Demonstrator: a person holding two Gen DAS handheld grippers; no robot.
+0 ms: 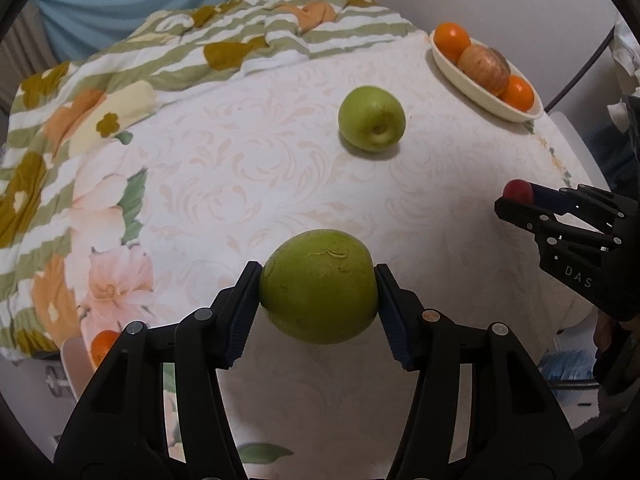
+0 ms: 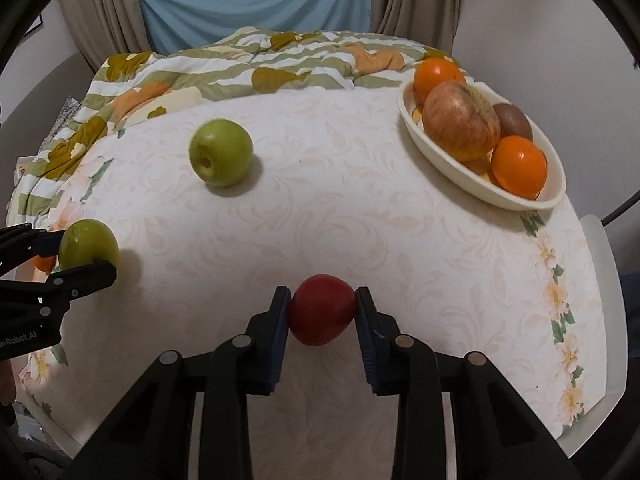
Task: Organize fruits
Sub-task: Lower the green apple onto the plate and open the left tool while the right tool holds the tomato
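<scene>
My left gripper (image 1: 318,290) is shut on a green apple (image 1: 319,286) and holds it over the near part of the white table; it also shows at the left of the right wrist view (image 2: 86,249). My right gripper (image 2: 322,310) is shut on a small red fruit (image 2: 322,309), also seen at the right of the left wrist view (image 1: 518,192). A second green apple (image 2: 221,153) lies loose on the table beyond both grippers (image 1: 372,119). A cream oval bowl (image 2: 436,156) at the far right holds two oranges (image 2: 519,167), a red-yellow apple (image 2: 460,125) and a kiwi (image 2: 514,122).
A rumpled striped floral blanket (image 2: 240,68) covers the far and left side of the table. An orange (image 1: 105,344) lies on a tray at the table's near left edge. A blue curtain (image 2: 256,0) hangs behind. The table's right edge (image 2: 592,280) drops off past the bowl.
</scene>
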